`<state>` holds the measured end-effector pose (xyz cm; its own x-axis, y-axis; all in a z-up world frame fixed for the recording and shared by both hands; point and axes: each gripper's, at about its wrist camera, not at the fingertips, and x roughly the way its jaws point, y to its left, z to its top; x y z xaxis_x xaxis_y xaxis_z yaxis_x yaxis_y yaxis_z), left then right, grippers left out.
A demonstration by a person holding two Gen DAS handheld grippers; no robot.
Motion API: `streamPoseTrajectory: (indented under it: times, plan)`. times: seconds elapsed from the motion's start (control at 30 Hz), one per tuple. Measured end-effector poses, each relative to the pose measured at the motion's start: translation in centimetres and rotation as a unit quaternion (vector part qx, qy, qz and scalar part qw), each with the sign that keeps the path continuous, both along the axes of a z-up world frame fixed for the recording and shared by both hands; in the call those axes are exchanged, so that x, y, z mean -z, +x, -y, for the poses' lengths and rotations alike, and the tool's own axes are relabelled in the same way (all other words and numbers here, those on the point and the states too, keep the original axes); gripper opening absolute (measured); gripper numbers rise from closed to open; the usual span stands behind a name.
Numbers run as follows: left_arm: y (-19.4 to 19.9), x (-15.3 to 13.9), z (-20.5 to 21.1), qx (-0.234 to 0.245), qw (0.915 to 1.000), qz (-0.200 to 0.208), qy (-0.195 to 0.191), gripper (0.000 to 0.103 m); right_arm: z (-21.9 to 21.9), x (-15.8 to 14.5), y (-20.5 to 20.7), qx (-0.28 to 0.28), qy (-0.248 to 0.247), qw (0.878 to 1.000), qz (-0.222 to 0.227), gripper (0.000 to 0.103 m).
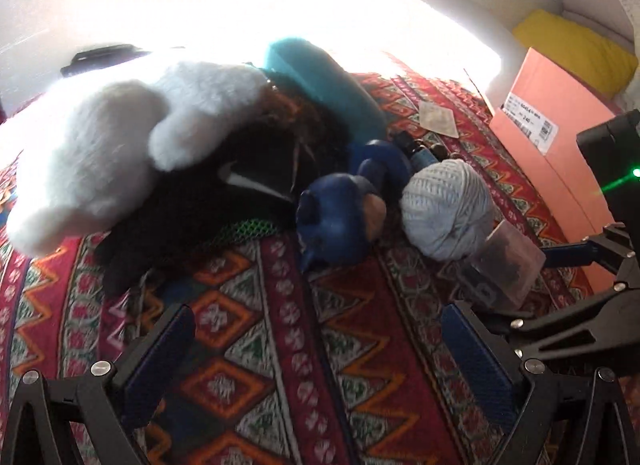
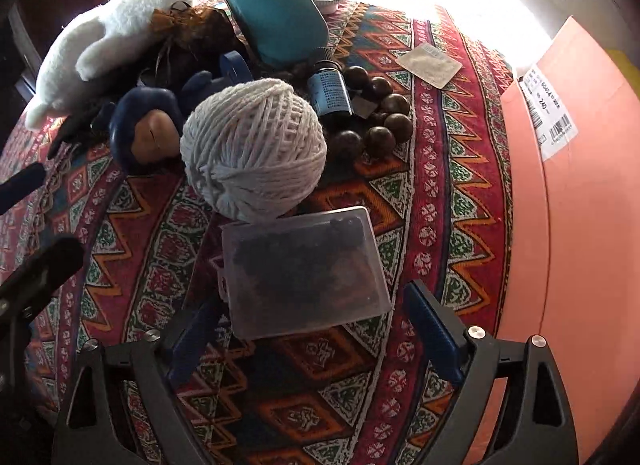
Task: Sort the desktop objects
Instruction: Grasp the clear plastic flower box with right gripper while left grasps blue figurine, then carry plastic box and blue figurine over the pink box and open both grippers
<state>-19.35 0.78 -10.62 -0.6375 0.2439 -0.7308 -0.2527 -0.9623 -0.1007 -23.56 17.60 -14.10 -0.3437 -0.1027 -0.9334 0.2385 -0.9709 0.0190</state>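
A clear plastic box [image 2: 304, 269] with dark contents lies on the patterned cloth [image 2: 432, 193]. It sits between the fingers of my right gripper [image 2: 312, 333], which is open, with a small gap on either side. Just beyond the box rests a white yarn ball [image 2: 254, 149]. My left gripper [image 1: 320, 361] hovers open over bare cloth, a little short of a blue figurine [image 1: 344, 217] and the yarn ball [image 1: 448, 209]. The box [image 1: 504, 265] and the right gripper [image 1: 560, 285] show at the right of the left wrist view.
A white plush toy [image 1: 100, 153] lies over black mesh fabric [image 1: 220, 201]. Behind are a teal case [image 2: 272, 9], a dark bottle [image 2: 330, 91], several brown balls [image 2: 384, 121] and a flat packet [image 2: 430, 65]. An orange cardboard box [image 2: 580, 205] borders the right side.
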Motion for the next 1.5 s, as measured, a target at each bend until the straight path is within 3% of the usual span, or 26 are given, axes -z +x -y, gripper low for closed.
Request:
streamPoseTrajectory:
  times: [0.13,0.3,0.4,0.43,0.47,0.73,0.93,1.07,1.27,1.5]
  plan:
    - [-3.6,1.1,-1.6,0.030,0.9993,0.012,-0.019,0.101,-1.9,-0.3,0.1,0.009,-0.014,1.000,0.013,0.075]
    - [-7.0,2.5,-4.6,0.092,0.9928,0.018,-0.075,0.101,-4.4,0.1,-0.4,0.029,-0.018,0.999,0.017,0.075]
    - [-8.6,3.5,-5.5,0.102,0.9896,0.024,-0.099,0.075,-5.4,0.2,-0.5,0.036,-0.022,0.999,0.020,0.075]
    - [-8.6,3.1,-5.3,0.097,0.9906,0.023,-0.094,0.055,-5.7,0.1,-0.5,0.037,-0.025,0.999,0.018,0.075]
    - [-8.5,2.7,-5.0,0.093,0.9913,0.025,-0.090,0.055,-6.0,0.0,-0.4,0.038,-0.028,0.999,0.017,0.075]
    - [-0.7,0.1,0.2,0.042,0.9986,0.018,-0.027,0.055,-6.2,-2.6,1.1,0.040,-0.063,0.997,-0.013,0.074]
    - [5.3,-3.6,3.8,0.005,0.9997,-0.024,-0.009,0.055,-6.0,-6.7,4.3,0.031,-0.106,0.992,-0.058,0.074]
    - [7.9,-6.8,5.5,-0.015,0.9985,-0.053,0.005,0.055,-1.4,-10.2,6.2,0.027,-0.125,0.987,-0.097,0.074]
    - [11.5,-11.8,6.2,-0.033,0.9937,-0.105,0.022,0.055,-1.8,-17.5,9.7,0.038,-0.169,0.967,-0.185,0.074]
    - [13.5,-16.1,2.7,-0.016,0.9870,-0.159,0.020,0.055,-5.4,-24.9,14.8,0.070,-0.197,0.934,-0.289,0.074]
